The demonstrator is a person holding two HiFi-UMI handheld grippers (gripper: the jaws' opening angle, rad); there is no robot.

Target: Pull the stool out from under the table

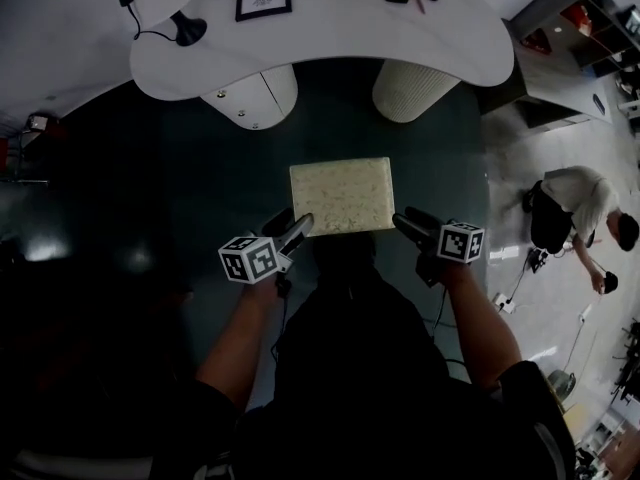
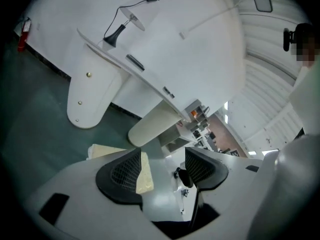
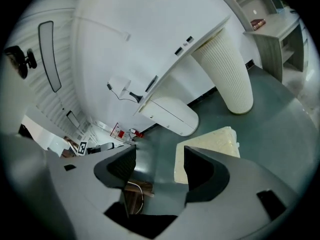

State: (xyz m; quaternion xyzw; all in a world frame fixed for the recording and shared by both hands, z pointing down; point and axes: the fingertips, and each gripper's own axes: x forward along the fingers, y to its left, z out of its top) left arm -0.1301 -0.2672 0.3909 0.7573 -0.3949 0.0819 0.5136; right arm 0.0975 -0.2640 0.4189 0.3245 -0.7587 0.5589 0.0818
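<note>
Pull-out judged complete, with stool (image 1: 342,196) clear of table (image 1: 330,33), between left gripper (image 1: 300,228) and right gripper (image 1: 405,224) (both spread, empty). Next: back away.

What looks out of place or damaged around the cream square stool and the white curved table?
Nothing stands out. The cream square-topped stool stands upright on the dark green floor, clear of the white curved table, with no spill or damage visible.
</note>
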